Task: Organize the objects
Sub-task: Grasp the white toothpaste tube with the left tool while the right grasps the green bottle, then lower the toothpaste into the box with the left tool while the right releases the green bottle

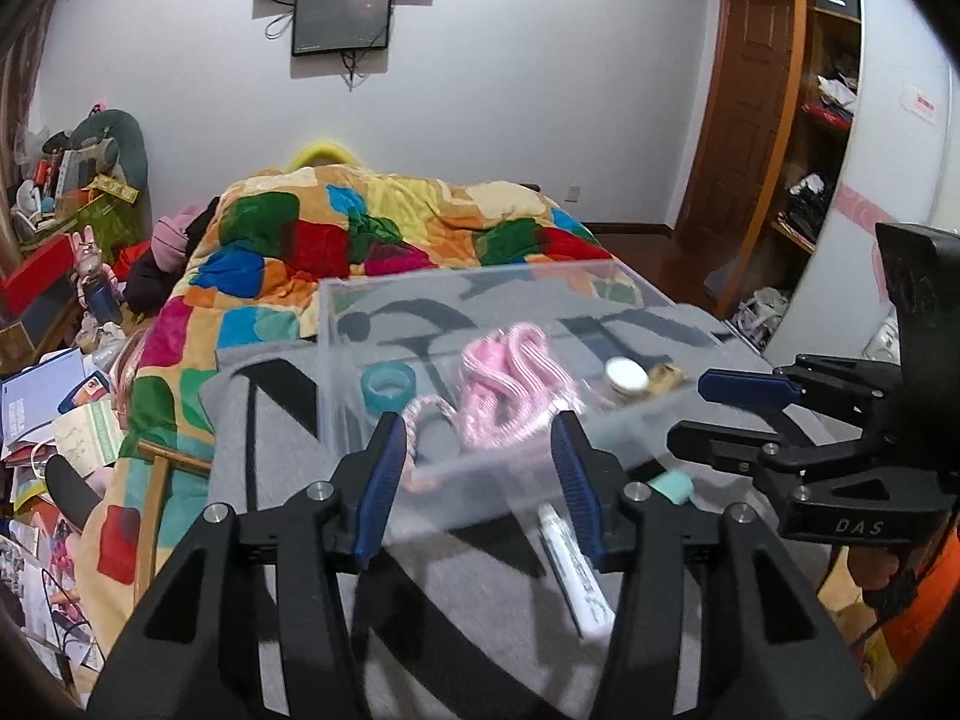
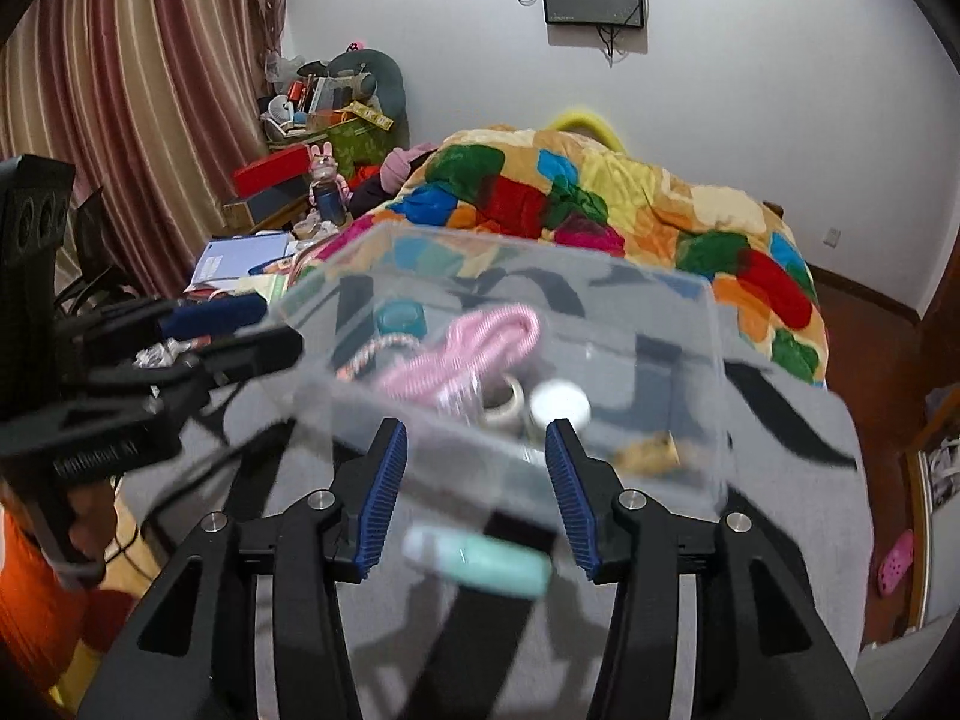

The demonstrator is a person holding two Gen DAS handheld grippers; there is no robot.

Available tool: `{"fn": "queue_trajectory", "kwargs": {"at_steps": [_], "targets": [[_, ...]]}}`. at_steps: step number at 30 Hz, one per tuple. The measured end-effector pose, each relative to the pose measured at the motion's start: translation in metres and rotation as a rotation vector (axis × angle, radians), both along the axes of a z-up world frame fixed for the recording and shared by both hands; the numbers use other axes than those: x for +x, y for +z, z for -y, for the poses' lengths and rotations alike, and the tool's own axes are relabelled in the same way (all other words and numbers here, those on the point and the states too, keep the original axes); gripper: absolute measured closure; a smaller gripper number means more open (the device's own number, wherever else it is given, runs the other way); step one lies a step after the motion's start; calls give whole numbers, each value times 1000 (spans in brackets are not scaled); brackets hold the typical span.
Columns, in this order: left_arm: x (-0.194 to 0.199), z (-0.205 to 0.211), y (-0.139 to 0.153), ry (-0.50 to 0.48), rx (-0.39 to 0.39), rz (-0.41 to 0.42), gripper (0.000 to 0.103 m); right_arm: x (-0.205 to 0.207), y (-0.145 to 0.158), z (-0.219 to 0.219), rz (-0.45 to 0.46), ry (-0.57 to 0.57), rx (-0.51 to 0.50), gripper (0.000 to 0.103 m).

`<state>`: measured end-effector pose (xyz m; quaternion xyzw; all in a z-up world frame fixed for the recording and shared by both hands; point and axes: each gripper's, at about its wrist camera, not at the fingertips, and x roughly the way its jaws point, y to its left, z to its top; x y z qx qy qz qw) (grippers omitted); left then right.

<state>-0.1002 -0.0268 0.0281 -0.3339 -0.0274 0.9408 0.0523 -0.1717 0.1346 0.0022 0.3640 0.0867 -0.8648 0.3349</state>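
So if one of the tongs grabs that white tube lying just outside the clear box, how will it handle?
The white tube looks like a soft squeeze tube, so it would probably dent rather than resist. It lies flat on the grey blanket and tapers to one end, so it likely slides rather than rolls. It seems light for its size.

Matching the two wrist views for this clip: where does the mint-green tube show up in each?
Left wrist: mint-green tube lies right of centre, on the grey blanket at the clear box's near edge.
Right wrist: the tube lies low centre, blurred, between the tool's fingers.
Shared landmark: the white-capped jar inside the box.
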Motion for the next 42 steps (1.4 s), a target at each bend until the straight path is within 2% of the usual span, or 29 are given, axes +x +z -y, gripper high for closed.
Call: {"fn": "queue_trajectory", "kwargs": {"at_steps": [3,9,13,16,18,19,20,24,25,26,35,42], "targets": [[5,-8,-12,-26,2,33,53,6,-11,-7,10,27,15,48],[8,-20,-43,-68,9,125,53,2,-44,2,67,100,85,48],[3,-26,-61,-81,8,189,53,-6,-62,14,50,129,167,48],[-1,-31,-67,-91,12,208,53,-7,-68,18,57,148,198,62],[-4,-37,-69,-92,4,214,53,-4,-67,13,63,157,186,78],[-6,-39,-71,-92,2,217,55,-3,-67,12,63,158,185,80],[-7,-42,-72,-93,-1,219,61,-1,-66,9,58,150,183,80],[-4,-50,-77,-76,-51,191,76,6,-66,1,57,123,161,80],[-2,-50,-77,-77,-57,185,84,8,-66,-3,61,112,146,80],[0,-51,-77,-79,-62,179,87,10,-66,-5,64,104,135,80],[25,-55,-71,-102,-86,116,87,23,-53,-22,72,33,13,80],[26,-45,-38,-82,-49,40,87,24,-21,-24,8,4,-44,80]]}}
